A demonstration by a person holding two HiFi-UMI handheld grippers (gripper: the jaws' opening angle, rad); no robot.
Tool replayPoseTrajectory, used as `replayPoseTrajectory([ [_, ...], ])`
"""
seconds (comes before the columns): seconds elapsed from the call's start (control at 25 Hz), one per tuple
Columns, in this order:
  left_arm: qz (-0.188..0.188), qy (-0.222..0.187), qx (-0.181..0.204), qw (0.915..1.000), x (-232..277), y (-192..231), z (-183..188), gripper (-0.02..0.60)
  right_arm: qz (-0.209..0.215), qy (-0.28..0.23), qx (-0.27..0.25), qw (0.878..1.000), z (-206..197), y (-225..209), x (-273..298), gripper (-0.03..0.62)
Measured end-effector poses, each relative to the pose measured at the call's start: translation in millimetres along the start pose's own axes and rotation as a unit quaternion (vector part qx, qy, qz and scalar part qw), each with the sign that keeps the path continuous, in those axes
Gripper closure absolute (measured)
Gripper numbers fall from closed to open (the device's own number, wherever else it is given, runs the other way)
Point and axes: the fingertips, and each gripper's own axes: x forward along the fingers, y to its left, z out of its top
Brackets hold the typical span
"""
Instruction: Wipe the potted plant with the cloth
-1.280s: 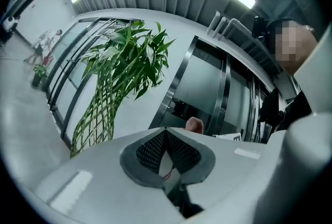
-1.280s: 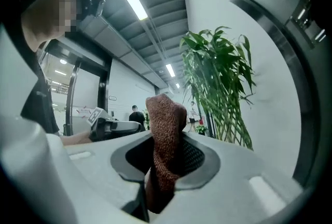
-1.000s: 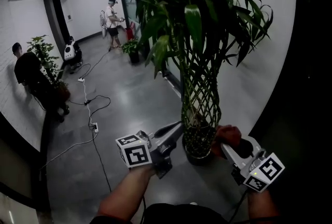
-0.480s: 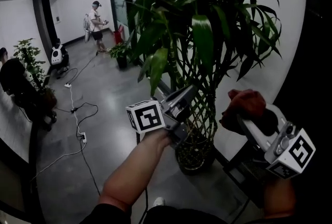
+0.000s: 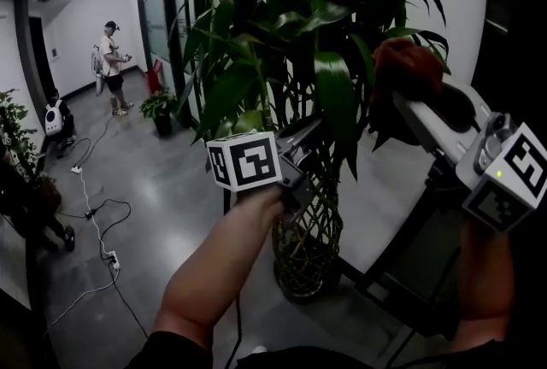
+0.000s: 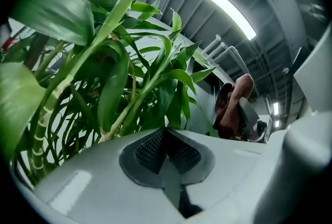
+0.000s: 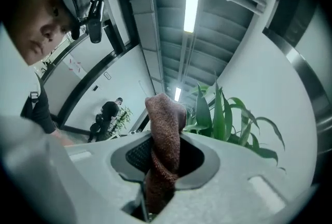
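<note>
A tall potted plant (image 5: 291, 26) with braided stems (image 5: 312, 196) stands in a dark round pot (image 5: 299, 278) against the white wall. My left gripper (image 5: 313, 130) is shut and empty, its tip among the lower leaves left of the stems; in the left gripper view its closed jaws (image 6: 165, 139) point up into the leaves (image 6: 119, 78). My right gripper (image 5: 403, 96) is shut on a reddish-brown cloth (image 5: 408, 67) held up at the plant's right side, level with the leaves. In the right gripper view the cloth (image 7: 165, 129) stands bunched between the jaws, with leaves (image 7: 223, 114) just beyond.
The plant stands beside a white wall (image 5: 385, 188), with a dark frame (image 5: 517, 26) at the right. Down the corridor at the left stand a person (image 5: 111, 55), a seated person (image 5: 55, 115) and a small potted plant (image 5: 158, 107). Cables (image 5: 98, 218) trail across the grey floor.
Both grippers have risen from beside the pot to leaf height. The right one brought the cloth up with it; the left one moved in toward the stems. The head view tilted upward.
</note>
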Motion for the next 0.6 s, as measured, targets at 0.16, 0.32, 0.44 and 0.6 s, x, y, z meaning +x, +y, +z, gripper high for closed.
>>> replayPoseTrajectory([
  [0.16,-0.024,0.025,0.005,0.9994,15,-5,-1,0.572,-0.007,0.004,-0.017,1.000,19,-7,29,0.516],
  [0.32,-0.052,0.027,0.012,0.9982,20,-17,1,0.572,-0.029,0.020,-0.041,0.999,23,-16,46,0.516],
  [0.44,-0.056,0.026,0.034,0.9975,23,-20,5,0.572,-0.037,0.026,-0.059,0.997,20,-20,56,0.516],
  [0.6,-0.064,0.025,0.042,0.9967,24,-26,6,0.572,-0.029,0.044,-0.054,0.997,10,-20,69,0.516],
])
